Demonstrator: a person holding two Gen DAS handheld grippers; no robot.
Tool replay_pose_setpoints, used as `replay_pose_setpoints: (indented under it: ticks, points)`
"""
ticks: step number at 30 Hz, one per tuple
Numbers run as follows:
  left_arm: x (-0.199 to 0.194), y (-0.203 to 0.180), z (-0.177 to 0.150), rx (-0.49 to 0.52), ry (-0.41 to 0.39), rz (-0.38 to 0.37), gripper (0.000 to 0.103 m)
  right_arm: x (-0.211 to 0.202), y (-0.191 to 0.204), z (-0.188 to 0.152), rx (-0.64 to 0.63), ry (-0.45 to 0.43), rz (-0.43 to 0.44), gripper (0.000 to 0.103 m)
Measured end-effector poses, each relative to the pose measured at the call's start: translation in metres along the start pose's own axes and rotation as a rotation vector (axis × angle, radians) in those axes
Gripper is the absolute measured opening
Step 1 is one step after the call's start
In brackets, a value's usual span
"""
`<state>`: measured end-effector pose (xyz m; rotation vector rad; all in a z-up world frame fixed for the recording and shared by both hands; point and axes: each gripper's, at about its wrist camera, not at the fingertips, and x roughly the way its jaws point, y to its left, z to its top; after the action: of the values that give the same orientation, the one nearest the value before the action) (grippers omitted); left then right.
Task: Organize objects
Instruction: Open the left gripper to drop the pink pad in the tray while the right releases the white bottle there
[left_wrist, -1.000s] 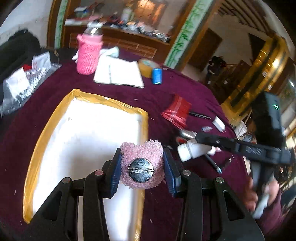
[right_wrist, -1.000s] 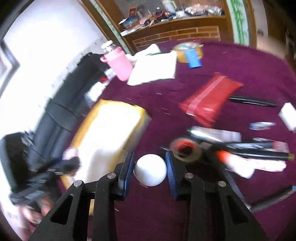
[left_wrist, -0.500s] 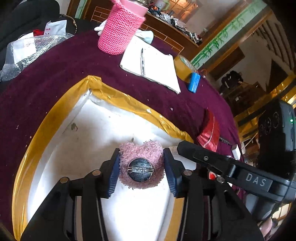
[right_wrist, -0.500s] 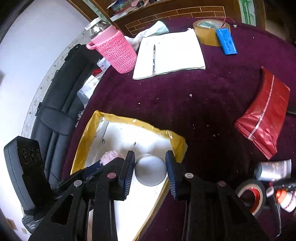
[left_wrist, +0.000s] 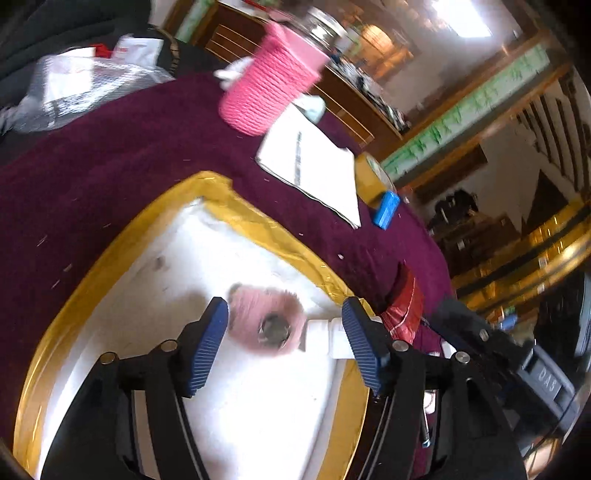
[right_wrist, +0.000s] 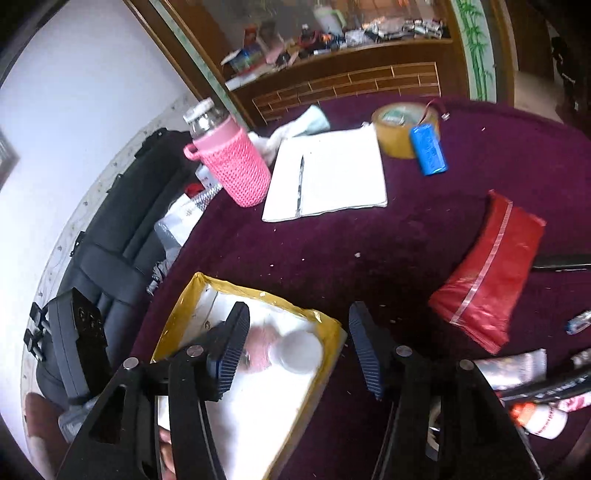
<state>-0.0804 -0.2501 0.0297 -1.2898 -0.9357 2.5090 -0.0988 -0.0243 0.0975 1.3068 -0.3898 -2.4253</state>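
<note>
Now nothing is being held by the wide-open left gripper (left_wrist: 284, 339) or right gripper (right_wrist: 299, 347), the fluffy pink brooch (left_wrist: 264, 319) (soft, light; best pinched across its pile) and white bottle (right_wrist: 295, 350) lying in the foam tray (left_wrist: 110, 266).

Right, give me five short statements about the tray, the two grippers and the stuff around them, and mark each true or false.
1. The left gripper is open. True.
2. The fuzzy pink brooch lies in the gold-edged white tray. True.
3. The right gripper is shut on the white bottle. False: its jaws are spread wide and the bottle lies in the tray beside the brooch.
4. The blue battery pack lies inside the tray. False: it is on the purple cloth, against the tape roll.
5. A pen lies on the open notebook. True.
</note>
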Motion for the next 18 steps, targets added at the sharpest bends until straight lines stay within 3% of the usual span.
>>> replay_pose_setpoints:
  ticks: [3,7,18]
  points:
    - [-0.004,0.011,-0.013,-0.07,-0.007,0.007,0.064,-0.017,-0.01,-0.012,-0.013,-0.023,-0.007,0.055]
    - [0.004,0.016,-0.035,-0.118,0.045,0.006,0.064,-0.034,-0.033,-0.031,0.015,-0.027,0.0,0.055]
    - [0.005,-0.034,-0.094,0.015,0.051,-0.009,0.064,-0.084,-0.109,-0.075,0.13,-0.056,-0.011,0.055]
